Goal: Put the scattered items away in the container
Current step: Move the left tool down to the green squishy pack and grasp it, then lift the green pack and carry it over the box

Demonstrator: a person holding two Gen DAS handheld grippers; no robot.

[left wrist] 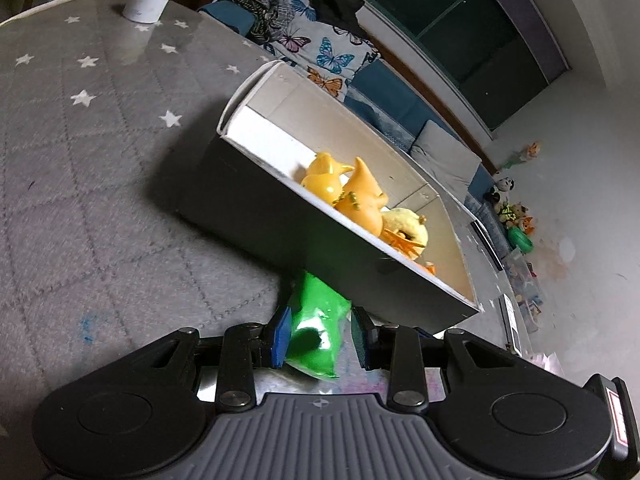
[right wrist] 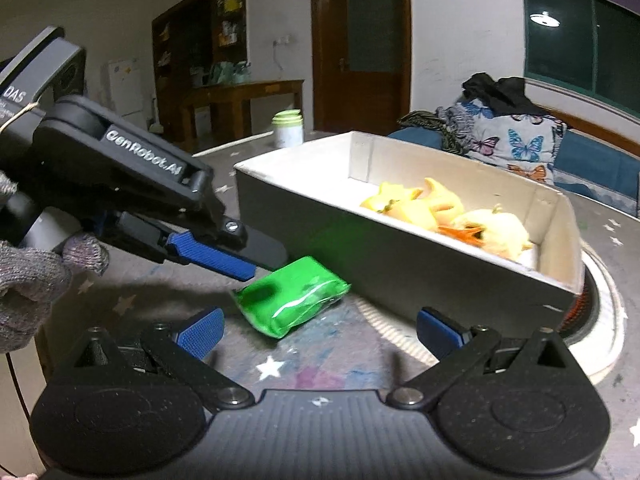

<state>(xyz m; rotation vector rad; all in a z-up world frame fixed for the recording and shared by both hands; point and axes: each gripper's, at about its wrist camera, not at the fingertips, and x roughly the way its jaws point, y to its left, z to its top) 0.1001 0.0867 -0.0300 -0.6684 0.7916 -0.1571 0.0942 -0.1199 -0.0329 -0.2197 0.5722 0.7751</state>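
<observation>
Left wrist view: the left gripper (left wrist: pixel 320 334) straddles a glossy green packet (left wrist: pixel 316 332) lying on the quilted, star-printed table (left wrist: pixel 100 200) beside the cardboard box (left wrist: pixel 280 216); grip uncertain. Smooth yellow toys (right wrist: pixel 440 208) fill the box. The right gripper (right wrist: pixel 320 330) gapes wide.

a dark window (right wrist: pixel 584 40), a wooden door (right wrist: pixel 360 48) and a blue sofa (left wrist: pixel 400 96) are seen by dim light.
</observation>
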